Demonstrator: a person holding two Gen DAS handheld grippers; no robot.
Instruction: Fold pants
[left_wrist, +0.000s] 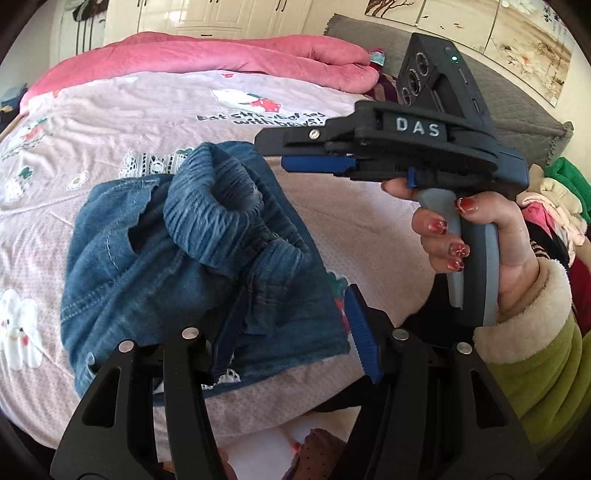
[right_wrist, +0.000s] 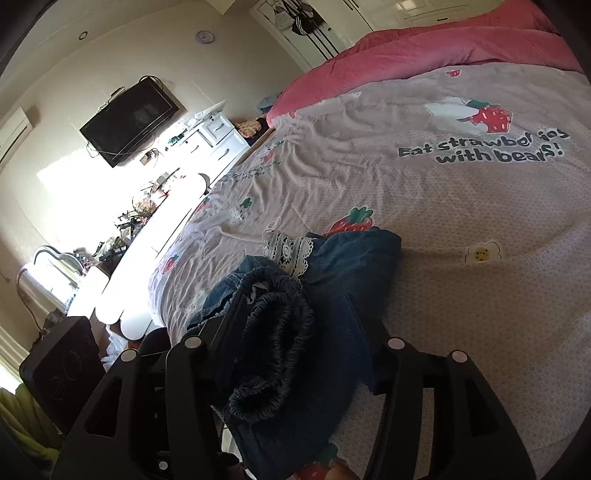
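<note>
Small blue denim pants (left_wrist: 184, 251) with an elastic waistband and white lace trim lie bunched on the pink bedspread (left_wrist: 147, 110). My left gripper (left_wrist: 295, 332) is open, its blue-padded fingers (left_wrist: 364, 339) spread over the near edge of the pants, one finger partly under the fabric. My right gripper (left_wrist: 291, 155) is seen from the side, hand-held to the right above the pants; its blue pads look pressed together. In the right wrist view the pants (right_wrist: 314, 302) lie in front of the right gripper (right_wrist: 295, 354), waistband (right_wrist: 269, 350) bunched by the fingers.
A rolled pink duvet (left_wrist: 236, 59) lies along the far side of the bed. A pile of clothes (left_wrist: 561, 206) sits at the right. A dresser (right_wrist: 218, 136), wall TV (right_wrist: 129, 122) and cluttered table (right_wrist: 147, 206) stand beyond the bed's left edge.
</note>
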